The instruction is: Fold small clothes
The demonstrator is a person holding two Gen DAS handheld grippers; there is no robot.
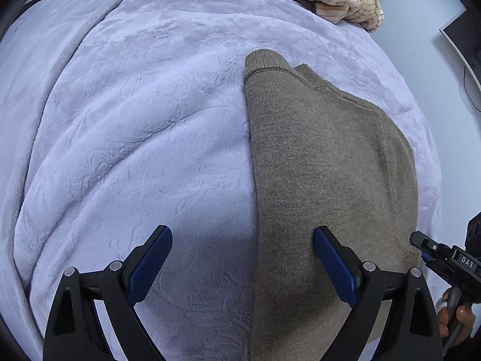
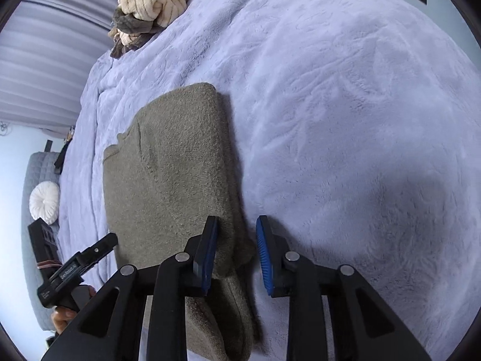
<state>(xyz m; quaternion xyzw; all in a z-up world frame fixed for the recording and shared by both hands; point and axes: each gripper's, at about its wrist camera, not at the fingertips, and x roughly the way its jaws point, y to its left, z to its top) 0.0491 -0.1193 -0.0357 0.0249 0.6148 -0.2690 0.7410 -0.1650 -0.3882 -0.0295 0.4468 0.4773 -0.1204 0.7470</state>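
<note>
Your left tool (image 1: 243,242) is spread wide and holds nothing: one blue pad (image 1: 150,263) hangs over bare blanket, the other over the near part of the grey-brown garment (image 1: 324,174), so the garment's long left edge runs between the two fingers. From this view you cannot tell whether the pads touch the fabric or hover just above it.

Your right tool (image 2: 236,255) is parted more narrowly, and nothing is pinched in it. Its left pad (image 2: 209,258) sits over the garment (image 2: 168,174) near the right edge, the other pad over the blanket just beside that edge; the thick folded edge lies in the gap between them.

The garment is a small knit top, folded lengthwise into a long narrow shape and lying flat on the lavender plush blanket (image 1: 126,126) that covers the bed. Its ribbed collar end points away from you in the left wrist view.

Each tool shows at the edge of the other's camera, at the garment's near end on opposite sides. At the far end of the bed, well apart from the folded top, lies a heap of cream striped and dark grey clothes (image 2: 156,3). A round white cushion (image 2: 45,200) sits on a grey quilted seat beside the bed.
</note>
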